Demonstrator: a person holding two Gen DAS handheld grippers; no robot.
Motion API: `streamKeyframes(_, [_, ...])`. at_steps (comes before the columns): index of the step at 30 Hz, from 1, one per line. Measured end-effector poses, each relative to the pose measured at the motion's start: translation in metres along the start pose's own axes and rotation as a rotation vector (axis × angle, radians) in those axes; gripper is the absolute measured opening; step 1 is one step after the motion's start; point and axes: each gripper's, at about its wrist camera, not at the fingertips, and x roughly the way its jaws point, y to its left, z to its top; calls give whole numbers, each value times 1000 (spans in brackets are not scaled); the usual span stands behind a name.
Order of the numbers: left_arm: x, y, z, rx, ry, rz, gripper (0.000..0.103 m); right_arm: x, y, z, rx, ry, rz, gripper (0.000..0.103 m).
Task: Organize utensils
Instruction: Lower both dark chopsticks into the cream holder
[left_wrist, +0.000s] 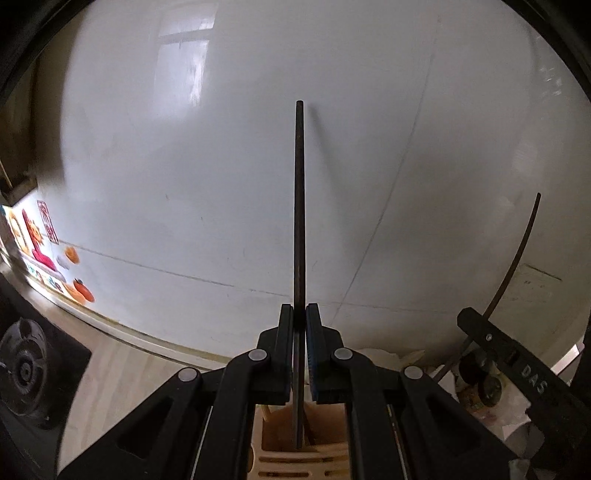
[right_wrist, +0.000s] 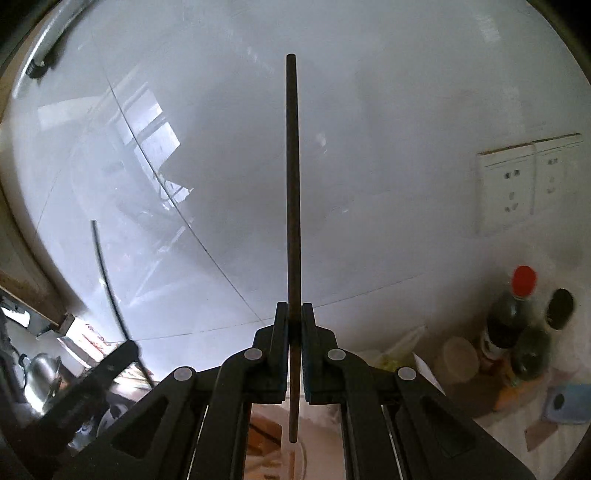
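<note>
While each gripper clamps a single dark chopstick, both sticks stand out ahead of the jaws against a glossy white tiled wall (left_wrist: 184, 166). From the left wrist view, the left gripper (left_wrist: 299, 314) has its jaws drawn narrow onto the left chopstick (left_wrist: 299, 203), which runs straight up the middle of the view, its lower end reaching down over a pale wooden utensil holder (left_wrist: 273, 443) seen between the gripper's arms. At the right of that view the right gripper (left_wrist: 476, 325) shows from the side, with its own stick curving upward from it. From the right wrist view, the right gripper (right_wrist: 294, 314) is likewise closed tight on the right chopstick (right_wrist: 293, 184), whose long upper part rises toward the wall and whose short lower end hangs below the pads. The left gripper (right_wrist: 129, 347) sits low at the left there, blurred, its stick arcing up. To the right stand a red-capped bottle (right_wrist: 513, 314), a dark-capped bottle (right_wrist: 539, 339) and a pale cup (right_wrist: 458, 358), with two wall sockets (right_wrist: 513, 184) above them. Colourful stickers (left_wrist: 44, 251) mark the far left of the left wrist view.
</note>
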Motion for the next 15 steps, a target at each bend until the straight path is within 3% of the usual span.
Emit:
streamKeyframes(6, [17, 6, -12, 2, 20, -8, 4, 22, 8, -17, -49, 57, 43, 6])
streamKeyframes(15, [4, 1, -25, 69, 58, 2, 5, 22, 24, -35, -163, 118, 101, 6])
